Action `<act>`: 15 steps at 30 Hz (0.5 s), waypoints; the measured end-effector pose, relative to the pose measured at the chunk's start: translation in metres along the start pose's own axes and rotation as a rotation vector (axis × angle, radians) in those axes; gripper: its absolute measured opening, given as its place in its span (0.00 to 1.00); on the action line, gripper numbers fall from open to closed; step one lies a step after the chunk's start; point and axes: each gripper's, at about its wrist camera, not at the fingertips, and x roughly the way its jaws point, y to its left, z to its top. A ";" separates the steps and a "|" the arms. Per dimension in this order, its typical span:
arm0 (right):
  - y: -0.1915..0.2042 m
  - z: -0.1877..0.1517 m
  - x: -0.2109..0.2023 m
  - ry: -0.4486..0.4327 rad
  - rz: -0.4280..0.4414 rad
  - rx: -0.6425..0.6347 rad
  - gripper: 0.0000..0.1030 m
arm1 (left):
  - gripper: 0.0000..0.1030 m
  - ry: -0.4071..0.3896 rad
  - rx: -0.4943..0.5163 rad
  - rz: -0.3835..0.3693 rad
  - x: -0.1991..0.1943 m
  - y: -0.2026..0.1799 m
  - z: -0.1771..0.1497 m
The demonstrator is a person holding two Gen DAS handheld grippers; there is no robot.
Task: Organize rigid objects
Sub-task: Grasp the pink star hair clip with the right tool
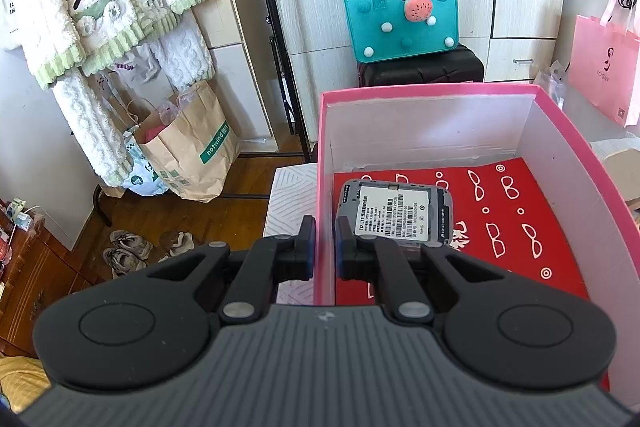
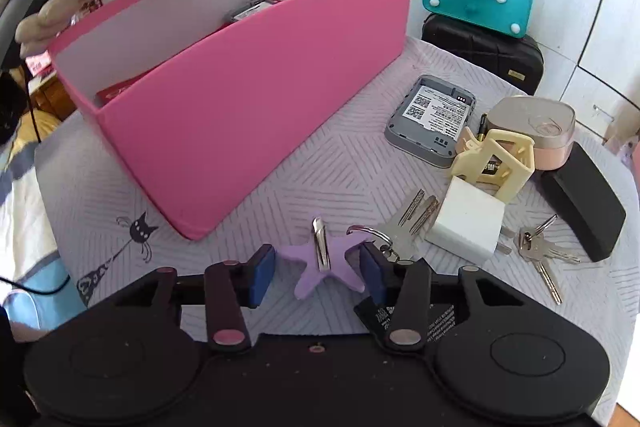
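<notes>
Purple star-shaped clip [image 2: 329, 265] lies on the tablecloth between the right gripper's [image 2: 318, 277] half-spread pads, untouched. Tilted downward, the left gripper [image 1: 325, 243] pinches the pink box's [image 1: 440, 91] near wall (inside lies a grey router [image 1: 394, 213]).

"hotwind" on brown paper bag [image 1: 192, 147]

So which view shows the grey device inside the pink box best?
The left wrist view: the grey device lies label-up on the red liner, almost fully visible. The right wrist view shows only its top edge above the pink box wall.
</notes>
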 end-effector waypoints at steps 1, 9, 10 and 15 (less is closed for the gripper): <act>-0.003 0.002 0.005 -0.007 -0.001 0.007 0.51 | 0.08 0.000 0.001 0.000 0.000 0.000 0.000; -0.008 0.009 -0.003 -0.007 0.066 0.053 0.49 | 0.08 0.000 0.000 0.001 0.001 0.000 0.000; -0.008 0.010 -0.005 -0.011 0.078 0.060 0.49 | 0.08 0.000 0.000 0.001 0.001 0.000 0.000; -0.006 0.021 -0.023 -0.051 0.112 0.060 0.49 | 0.08 0.000 -0.003 -0.001 0.002 0.000 0.000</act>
